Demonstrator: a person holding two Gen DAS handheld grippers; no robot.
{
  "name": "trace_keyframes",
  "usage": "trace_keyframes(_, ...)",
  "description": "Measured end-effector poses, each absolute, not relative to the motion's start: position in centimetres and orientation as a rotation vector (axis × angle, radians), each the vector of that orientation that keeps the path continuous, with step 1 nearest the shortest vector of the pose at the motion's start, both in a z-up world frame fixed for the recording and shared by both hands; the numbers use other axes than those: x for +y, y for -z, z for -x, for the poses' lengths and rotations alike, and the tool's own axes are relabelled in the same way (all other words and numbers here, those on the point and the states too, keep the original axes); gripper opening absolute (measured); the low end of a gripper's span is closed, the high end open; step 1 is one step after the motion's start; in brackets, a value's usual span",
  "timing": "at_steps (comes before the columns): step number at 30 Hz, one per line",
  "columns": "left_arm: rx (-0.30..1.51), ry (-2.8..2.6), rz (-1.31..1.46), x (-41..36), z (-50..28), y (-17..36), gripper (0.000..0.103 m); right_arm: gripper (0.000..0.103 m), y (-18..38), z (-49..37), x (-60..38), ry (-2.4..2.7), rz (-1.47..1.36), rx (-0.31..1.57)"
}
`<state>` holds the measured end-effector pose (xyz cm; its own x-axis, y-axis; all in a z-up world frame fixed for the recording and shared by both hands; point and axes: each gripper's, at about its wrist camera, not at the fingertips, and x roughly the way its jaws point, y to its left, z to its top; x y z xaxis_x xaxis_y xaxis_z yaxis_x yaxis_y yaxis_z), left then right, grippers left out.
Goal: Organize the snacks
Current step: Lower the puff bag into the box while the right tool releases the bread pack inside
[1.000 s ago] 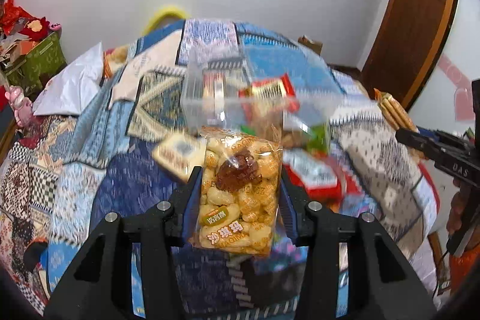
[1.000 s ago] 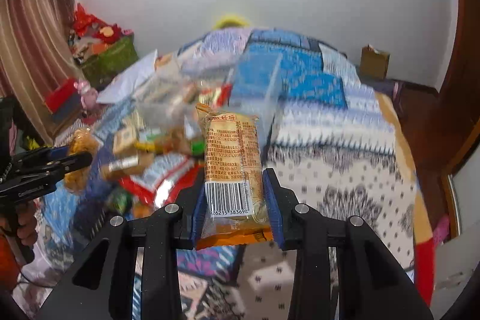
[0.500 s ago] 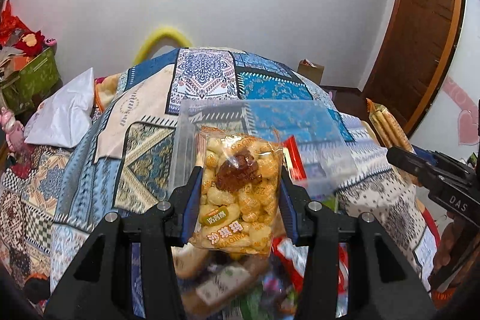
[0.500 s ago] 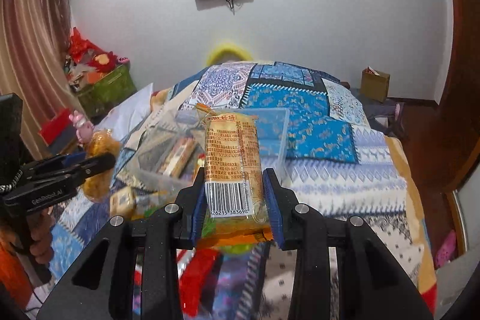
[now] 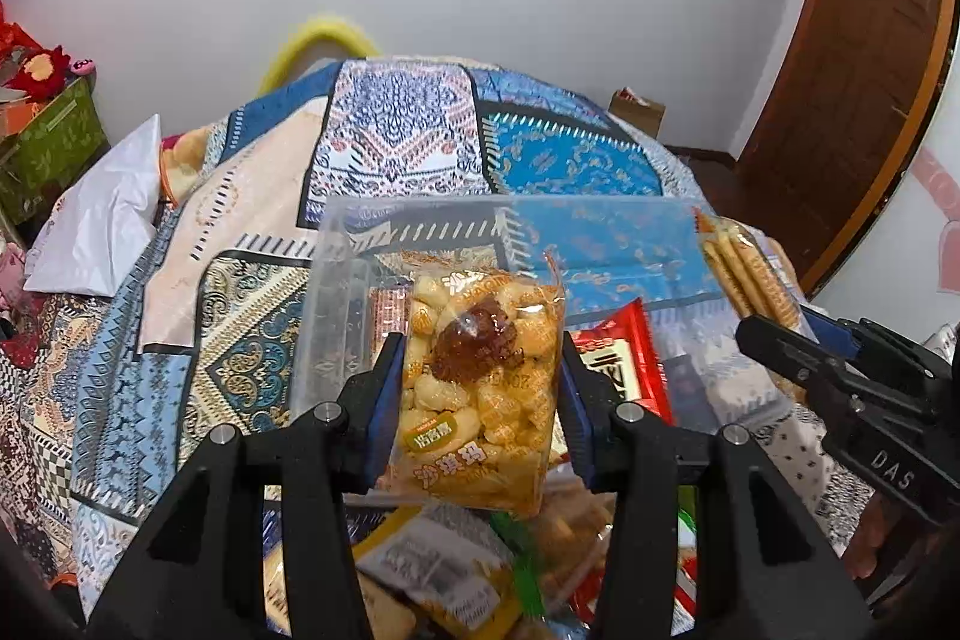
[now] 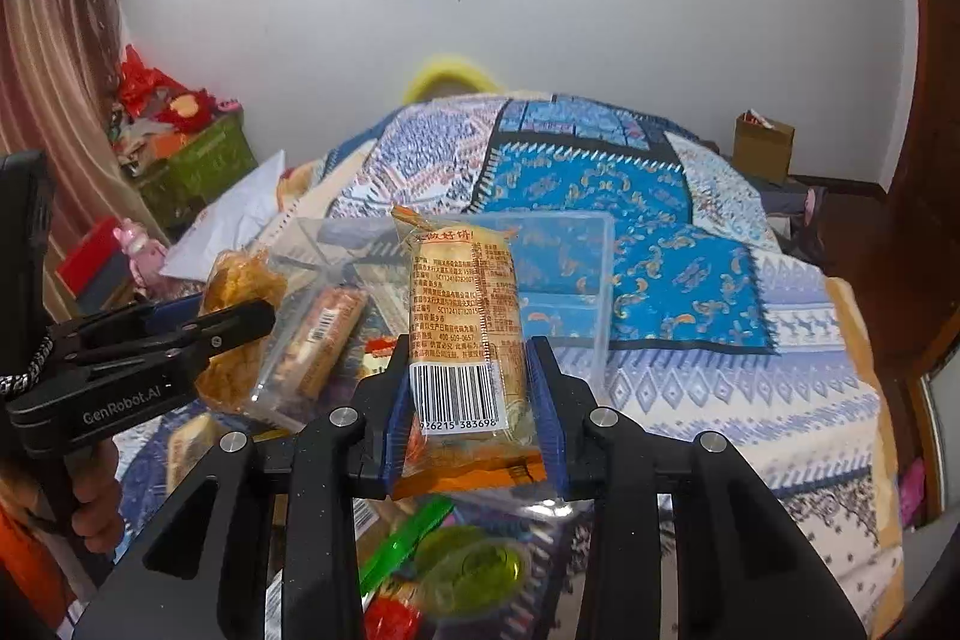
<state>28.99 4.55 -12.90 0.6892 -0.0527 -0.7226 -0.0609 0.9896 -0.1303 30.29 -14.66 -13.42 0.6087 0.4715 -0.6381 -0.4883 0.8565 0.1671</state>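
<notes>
Step in hand: carrying two snacks to the clear rectangular plastic bin (image 5: 600, 244) on the patchwork-quilted bed (image 5: 396, 142); neither is dropped yet. The left gripper (image 5: 477, 394) has its fingers clamped on a clear bag of puffed yellow rice-cracker pieces with a brown lump (image 5: 480, 382), held centre frame in front of the bin's near wall. The right gripper (image 6: 471, 394) has its fingers clamped on a long orange biscuit packet with a barcode (image 6: 462, 340), upright, mid-frame, its top edge overlapping the bin's rim.

Next move, as I judge it: bring each packet over the bin's open top, then part the fingers so it falls among the packets already inside; the bags are soft, so clear the wall first.

Left wrist view shows a red-and-white packet (image 5: 618, 358) inside the bin and the door at right. Only the right wrist view shows the curtain at left, a green candy wrapper (image 6: 474, 568) low in frame, and a packet (image 6: 321, 340) leaning in the bin's left section.
</notes>
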Motion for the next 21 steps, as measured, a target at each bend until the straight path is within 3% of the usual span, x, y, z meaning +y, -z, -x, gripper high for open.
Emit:
trace_keyframes(12,0.893,-0.01,0.137,3.9,-31.6,16.6,0.045,0.033,16.2,-31.4,-13.0,-0.548,0.102,0.794)
trace_keyframes(21,0.894,-0.008,0.087,2.8,-31.4,16.6,0.047,0.034,16.3,-31.6,-12.4,-0.529,0.143,0.814)
